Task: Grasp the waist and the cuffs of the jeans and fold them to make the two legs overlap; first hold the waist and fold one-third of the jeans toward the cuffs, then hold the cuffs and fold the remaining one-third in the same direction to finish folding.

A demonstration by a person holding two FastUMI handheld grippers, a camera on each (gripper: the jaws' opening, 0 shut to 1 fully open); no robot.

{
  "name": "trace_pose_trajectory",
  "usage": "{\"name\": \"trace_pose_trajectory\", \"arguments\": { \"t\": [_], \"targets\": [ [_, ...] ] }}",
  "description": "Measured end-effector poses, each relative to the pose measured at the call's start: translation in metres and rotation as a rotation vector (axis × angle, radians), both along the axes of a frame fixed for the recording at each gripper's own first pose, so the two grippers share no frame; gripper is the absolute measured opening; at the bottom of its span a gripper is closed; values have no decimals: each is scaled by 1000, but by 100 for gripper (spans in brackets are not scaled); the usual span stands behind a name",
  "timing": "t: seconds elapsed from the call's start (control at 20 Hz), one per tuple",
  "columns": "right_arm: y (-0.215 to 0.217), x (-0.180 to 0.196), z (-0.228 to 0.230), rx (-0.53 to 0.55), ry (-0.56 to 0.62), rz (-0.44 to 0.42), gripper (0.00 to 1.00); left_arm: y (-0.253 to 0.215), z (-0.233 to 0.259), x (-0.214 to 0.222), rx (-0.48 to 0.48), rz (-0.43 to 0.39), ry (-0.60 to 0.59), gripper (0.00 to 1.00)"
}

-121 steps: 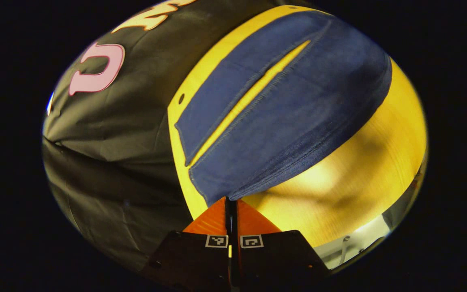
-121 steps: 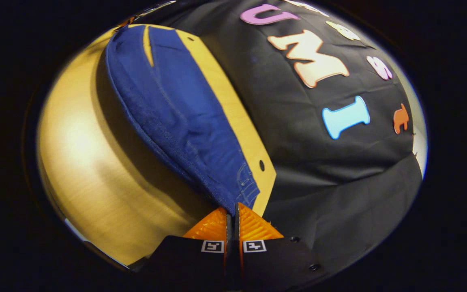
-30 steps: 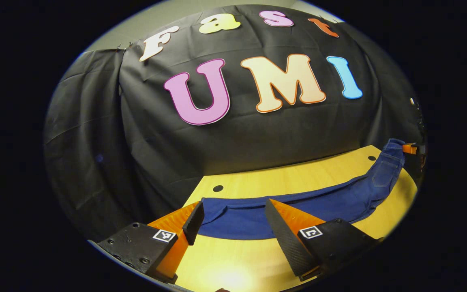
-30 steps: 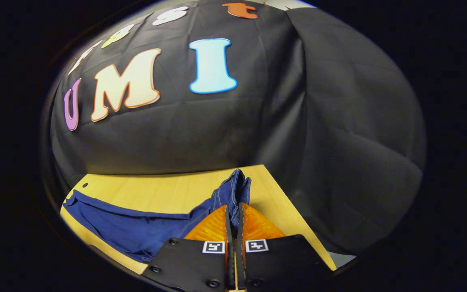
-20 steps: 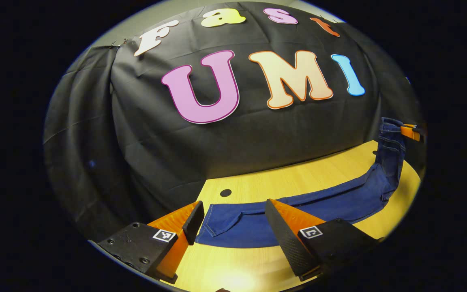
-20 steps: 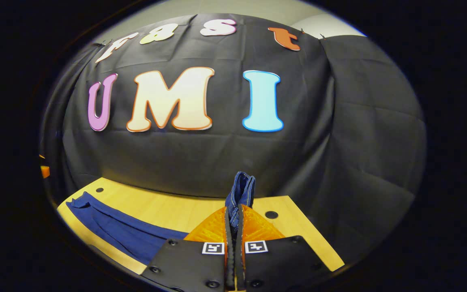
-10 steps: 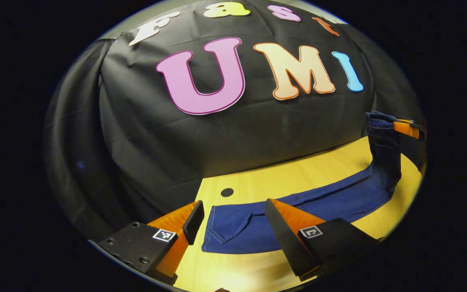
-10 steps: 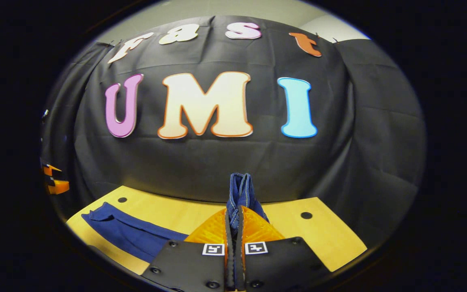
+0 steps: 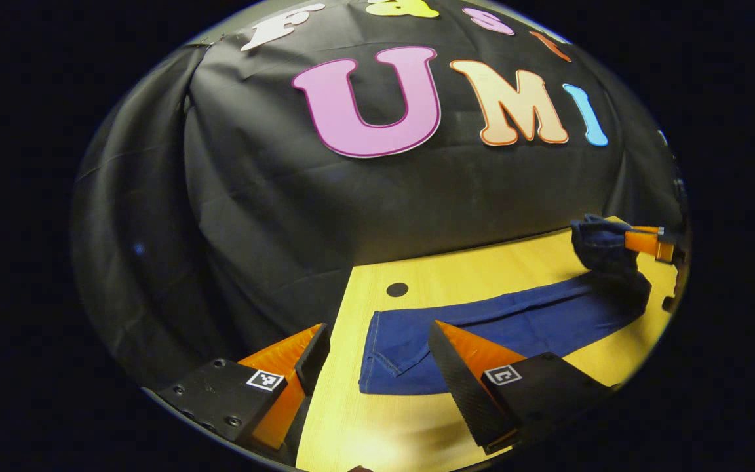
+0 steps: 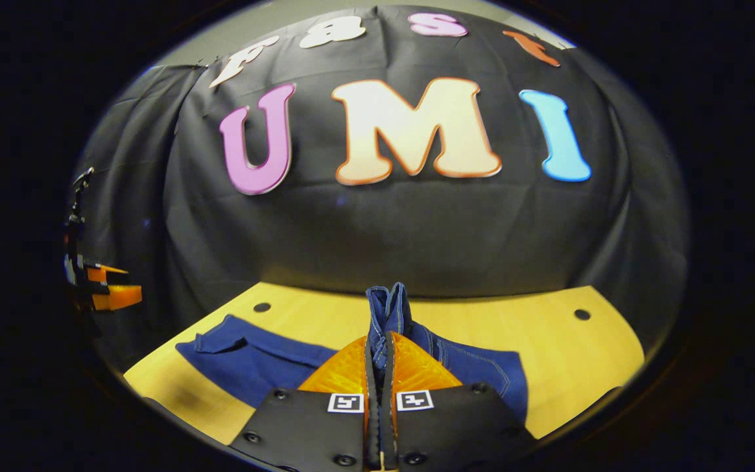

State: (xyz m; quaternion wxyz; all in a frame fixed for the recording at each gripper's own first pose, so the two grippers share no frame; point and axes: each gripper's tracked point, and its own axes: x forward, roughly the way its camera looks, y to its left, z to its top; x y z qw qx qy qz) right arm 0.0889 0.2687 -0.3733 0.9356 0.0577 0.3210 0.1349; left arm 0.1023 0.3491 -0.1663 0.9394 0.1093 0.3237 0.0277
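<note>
Right gripper [image 10: 378,347] is pinched tight on the waist [image 10: 387,308] of the jeans [image 10: 253,357], denim bunched up between the fingers, mid first-third fold toward the cuffs [image 9: 384,354]. Left gripper [image 9: 377,354] is spread wide, holding nothing, low over the table [image 9: 482,275] with the cuff end between its fingers. Jeans lie lengthwise on the wooden top, legs look stacked. My plan: carry the waist low and straight along the leg line, lay it down about a third in, edges squared, release only once flat. I'd keep left ready to pin the cuffs if the fabric drags. Risk: skewed fold.
</note>
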Motion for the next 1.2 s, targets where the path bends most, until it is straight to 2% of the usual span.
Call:
{"name": "trace_pose_trajectory", "arguments": {
  "t": [0.15,0.35,0.45,0.65,0.9,1.2],
  "targets": [
    [28,-22,-39,8,74,40,4,14,-8,-7,-4,18,19,95],
    [52,-47,-75,11,146,81,5,24,-30,-7,-54,19,60,95],
    [60,-63,-80,13,185,102,18,27,-45,-3,-71,6,99,95],
    [51,-69,-53,-24,117,153,100,28,-81,3,-146,-26,185,95],
    [14,-70,-31,-101,85,156,99,35,-137,20,-246,-4,282,96],
    [-20,-80,-18,-133,99,95,100,46,-192,41,-299,44,350,95]
  ]
}}
